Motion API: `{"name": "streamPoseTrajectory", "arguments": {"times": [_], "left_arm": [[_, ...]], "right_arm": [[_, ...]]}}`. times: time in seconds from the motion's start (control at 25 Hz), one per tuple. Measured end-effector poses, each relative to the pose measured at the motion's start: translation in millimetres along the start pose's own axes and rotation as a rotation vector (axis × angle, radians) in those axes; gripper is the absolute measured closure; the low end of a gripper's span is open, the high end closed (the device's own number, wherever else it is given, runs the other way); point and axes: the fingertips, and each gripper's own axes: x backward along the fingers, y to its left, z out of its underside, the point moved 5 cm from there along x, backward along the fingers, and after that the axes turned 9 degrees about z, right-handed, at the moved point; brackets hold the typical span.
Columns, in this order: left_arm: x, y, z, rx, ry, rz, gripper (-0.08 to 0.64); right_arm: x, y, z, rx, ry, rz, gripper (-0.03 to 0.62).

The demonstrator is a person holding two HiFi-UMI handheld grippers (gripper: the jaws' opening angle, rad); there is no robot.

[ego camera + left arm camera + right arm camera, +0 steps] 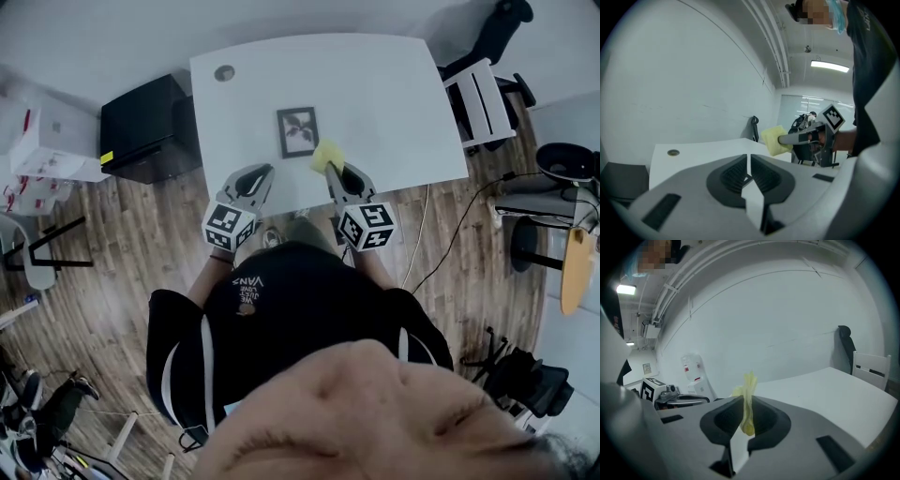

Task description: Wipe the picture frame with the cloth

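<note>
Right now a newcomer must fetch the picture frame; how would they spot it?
Find the white table. The picture frame lies flat near its middle, beside the yellow cloth in the right gripper. It is the only dark rectangle there.

A white bench [394, 103] is standing on a wood-plank floor [122, 234], its top filling the upper middle of the head view. A dark picture frame [297, 131] is lying flat around the middle of the bench. A small round grey disc [224, 72] is sitting near the far left corner, well apart from the frame.
</note>
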Motion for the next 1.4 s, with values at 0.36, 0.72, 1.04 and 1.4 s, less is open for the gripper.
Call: {"name": "streamPoseTrajectory", "arguments": {"times": [0.36,0.72,1.04,1.4], "left_arm": [[-35,32,-3,0.005,0.022,-0.025,0.528],[-56,46,2,0.010,0.048,-0.030,0.526],[-68,49,13,0.004,0.084,-0.009,0.526],[-74,50,30,-0.004,0.138,0.011,0.528]], "right_arm": [[-53,-21,-12,0.082,0.020,-0.044,0.548],[-81,-29,-9,0.102,0.042,-0.081,0.548],[-95,-32,-5,0.103,0.067,-0.099,0.549],[-107,-26,2,0.113,0.091,-0.124,0.548]]}}
